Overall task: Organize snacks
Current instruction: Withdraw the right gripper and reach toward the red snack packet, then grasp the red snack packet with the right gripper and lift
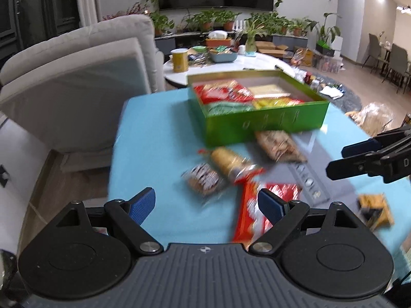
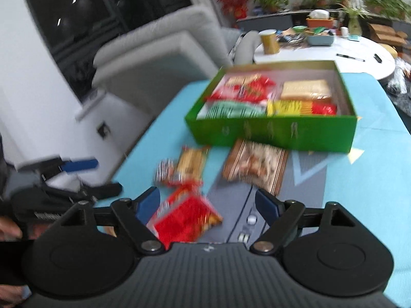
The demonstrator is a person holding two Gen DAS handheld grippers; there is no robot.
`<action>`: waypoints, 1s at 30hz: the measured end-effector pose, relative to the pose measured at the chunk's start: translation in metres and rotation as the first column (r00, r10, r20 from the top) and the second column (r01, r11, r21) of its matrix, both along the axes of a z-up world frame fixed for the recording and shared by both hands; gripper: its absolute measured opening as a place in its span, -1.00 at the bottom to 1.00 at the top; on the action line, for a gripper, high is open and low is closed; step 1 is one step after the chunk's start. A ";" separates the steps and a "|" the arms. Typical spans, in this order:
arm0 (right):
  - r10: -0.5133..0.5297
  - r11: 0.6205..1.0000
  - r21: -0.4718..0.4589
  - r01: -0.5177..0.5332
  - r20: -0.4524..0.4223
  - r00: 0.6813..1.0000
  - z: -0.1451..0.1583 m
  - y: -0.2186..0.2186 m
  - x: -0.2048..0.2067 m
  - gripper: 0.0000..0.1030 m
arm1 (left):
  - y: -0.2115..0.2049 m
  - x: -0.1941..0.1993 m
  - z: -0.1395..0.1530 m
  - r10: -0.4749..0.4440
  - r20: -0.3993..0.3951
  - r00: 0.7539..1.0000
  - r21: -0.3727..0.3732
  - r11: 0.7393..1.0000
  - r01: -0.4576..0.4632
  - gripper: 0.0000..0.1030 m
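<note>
A green box (image 1: 259,125) (image 2: 272,131) stands on the blue-covered table (image 1: 159,133), holding red, green, yellow and pale packets. In front of it lie a brown packet (image 1: 278,145) (image 2: 257,166), a yellow roll packet (image 1: 231,165) (image 2: 191,163), a small striped packet (image 1: 204,179) (image 2: 164,170) and a red packet (image 1: 253,213) (image 2: 187,218). A yellow-black packet (image 1: 376,211) lies apart at the right. My left gripper (image 1: 206,205) (image 2: 102,177) is open above the cloth, its right finger over the red packet. My right gripper (image 2: 208,202) (image 1: 341,159) is open, with the red packet lying low between its fingers, untouched.
A grey sofa (image 1: 77,77) stands close to the table's left side. Beyond the box is a white round table (image 1: 257,63) with a yellow can (image 1: 179,60) and a bowl. Potted plants and a dark screen line the far wall. Bags lie on the floor at the right.
</note>
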State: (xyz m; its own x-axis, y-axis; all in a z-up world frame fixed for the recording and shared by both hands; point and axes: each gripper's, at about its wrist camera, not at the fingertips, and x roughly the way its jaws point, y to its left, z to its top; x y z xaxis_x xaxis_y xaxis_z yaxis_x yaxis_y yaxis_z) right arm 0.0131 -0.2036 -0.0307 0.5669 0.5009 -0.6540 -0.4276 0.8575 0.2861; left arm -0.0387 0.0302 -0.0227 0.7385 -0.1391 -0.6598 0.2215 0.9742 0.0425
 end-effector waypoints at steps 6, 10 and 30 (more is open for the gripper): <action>0.064 0.997 -0.041 -0.067 -0.052 0.997 -0.017 0.016 -0.012 0.31 | 0.012 -0.023 -0.015 -0.018 -0.029 0.999 0.034 0.999 0.019 0.67; 0.041 0.997 -0.055 -0.047 -0.094 0.995 -0.026 0.028 -0.007 0.37 | 0.009 -0.031 -0.020 -0.036 -0.026 0.999 0.068 0.997 0.038 0.67; -0.150 0.979 0.098 0.180 -0.253 0.956 -0.051 0.013 0.007 0.16 | -0.030 0.029 -0.041 -0.173 -0.158 0.972 -0.086 0.983 0.161 0.44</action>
